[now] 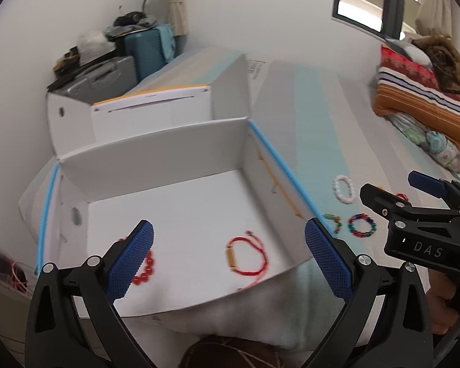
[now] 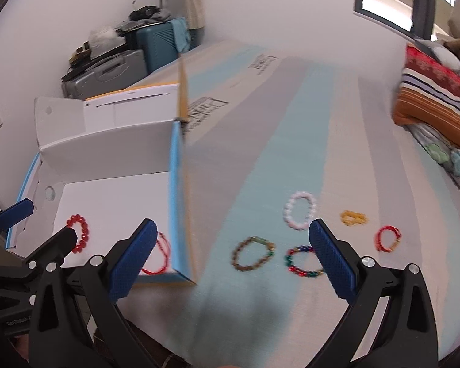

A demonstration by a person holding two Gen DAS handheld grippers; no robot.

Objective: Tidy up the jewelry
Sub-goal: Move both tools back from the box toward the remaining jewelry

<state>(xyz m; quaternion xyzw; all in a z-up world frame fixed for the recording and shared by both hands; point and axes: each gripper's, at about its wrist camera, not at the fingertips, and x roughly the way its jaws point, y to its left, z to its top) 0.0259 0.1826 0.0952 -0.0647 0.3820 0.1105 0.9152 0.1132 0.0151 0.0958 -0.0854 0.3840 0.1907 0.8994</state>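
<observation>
Inside the white box (image 1: 174, 214) at the bed's (image 2: 337, 153) left edge lie two red bracelets (image 1: 248, 256), already sorted. Both the left gripper (image 1: 230, 257) and right gripper (image 2: 230, 257) stand wide open and empty. Five bracelets (image 2: 300, 210) remain on the bed beside the box, awaiting pickup.

Black gripper (image 1: 229, 260), blue textured pads (image 1: 131, 262)

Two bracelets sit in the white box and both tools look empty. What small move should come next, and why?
Probably bring the right tool down over the multicoloured bead bracelet, the nearest of five lying on the striped cover outside the white box. Its jaws stand wide with nothing between them.
</observation>
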